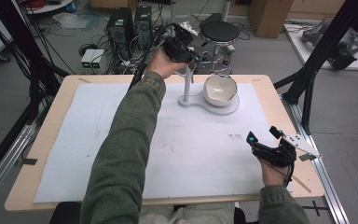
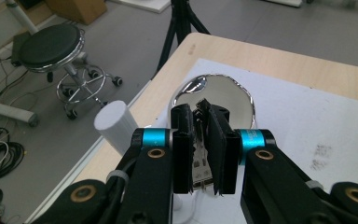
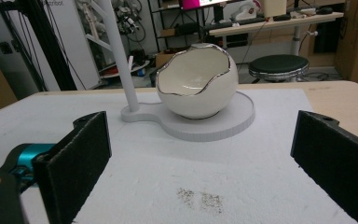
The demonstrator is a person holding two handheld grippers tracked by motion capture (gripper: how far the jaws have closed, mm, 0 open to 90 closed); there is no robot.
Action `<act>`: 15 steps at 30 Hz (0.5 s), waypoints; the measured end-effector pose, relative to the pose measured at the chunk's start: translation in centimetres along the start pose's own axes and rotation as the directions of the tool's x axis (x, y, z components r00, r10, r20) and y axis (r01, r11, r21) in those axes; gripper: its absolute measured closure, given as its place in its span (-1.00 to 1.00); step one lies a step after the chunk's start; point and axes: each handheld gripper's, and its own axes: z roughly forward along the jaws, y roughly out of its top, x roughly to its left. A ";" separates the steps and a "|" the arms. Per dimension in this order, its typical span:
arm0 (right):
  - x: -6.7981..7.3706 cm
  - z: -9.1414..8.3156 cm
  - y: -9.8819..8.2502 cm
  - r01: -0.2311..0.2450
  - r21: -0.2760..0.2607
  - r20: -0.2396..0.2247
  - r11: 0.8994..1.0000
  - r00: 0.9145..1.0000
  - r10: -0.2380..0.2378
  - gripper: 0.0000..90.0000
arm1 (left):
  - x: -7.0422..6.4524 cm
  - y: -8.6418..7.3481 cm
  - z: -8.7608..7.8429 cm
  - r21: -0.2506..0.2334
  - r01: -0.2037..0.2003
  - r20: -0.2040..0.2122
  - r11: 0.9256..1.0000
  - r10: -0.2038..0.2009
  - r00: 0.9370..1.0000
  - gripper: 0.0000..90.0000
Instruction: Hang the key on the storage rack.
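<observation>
A white sheet (image 1: 121, 140) is spread over most of the wooden tabletop (image 1: 51, 126). The left gripper (image 1: 186, 49) is held up by the left hand (image 1: 161, 63) above the far edge of the tabletop, near the top of a white post (image 1: 187, 84). In the left gripper view, its two black jaws are seen almost closed, and a thin dark and silvery object (image 2: 203, 154) is clamped between the pads (image 2: 182, 149); what this object is cannot be told. The round flat top of the post (image 2: 115, 119) appears just to the left of the jaws, and the bowl (image 2: 214, 100) lies below them.

The post rises from a flat white stand (image 1: 209, 103), which is placed on the sheet near the far edge, a little right of the middle. On the round part of this stand a white bowl (image 1: 220, 89) shaped like a broken eggshell is set, with a jagged silver rim. In the right gripper view, the bowl (image 3: 198, 79) is seen tilted, with its opening towards the post (image 3: 119, 51).

The right gripper (image 1: 261, 140) is held by the right hand (image 1: 272, 170) near the right edge of the tabletop, toward the near right corner, well apart from the bowl. Its jaws are spread wide and nothing is between them. Small dark specks (image 3: 200, 198) are seen on the sheet in front of them. A black round stool (image 1: 219, 32) stands on the floor beyond the table.
</observation>
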 end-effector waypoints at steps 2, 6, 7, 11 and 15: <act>0.0 -0.1 0.0 -0.003 0.000 0.000 1.000 1.000 0.003 -0.92 | 0.1 -0.1 0.2 -0.009 0.004 0.005 1.000 -0.004 1.000 0.79; -0.2 -0.2 0.0 -0.003 -0.001 0.005 1.000 1.000 0.003 -0.92 | 0.4 -0.2 0.5 -0.024 0.019 -0.016 1.000 -0.019 1.000 0.79; -0.2 -0.2 0.0 -0.005 -0.002 0.005 1.000 1.000 0.005 -0.92 | 0.5 -0.3 0.5 -0.028 0.023 -0.021 0.999 -0.023 1.000 0.79; -0.3 -0.4 0.0 -0.004 -0.001 0.009 1.000 1.000 0.004 -0.92 | 1.1 -0.6 0.5 -0.023 0.037 -0.043 0.999 -0.038 0.998 0.79; -0.3 -0.5 -0.1 -0.008 0.001 0.010 1.000 1.000 0.008 -0.92 | 1.5 -1.3 1.1 0.009 0.052 -0.053 0.999 -0.051 0.997 0.79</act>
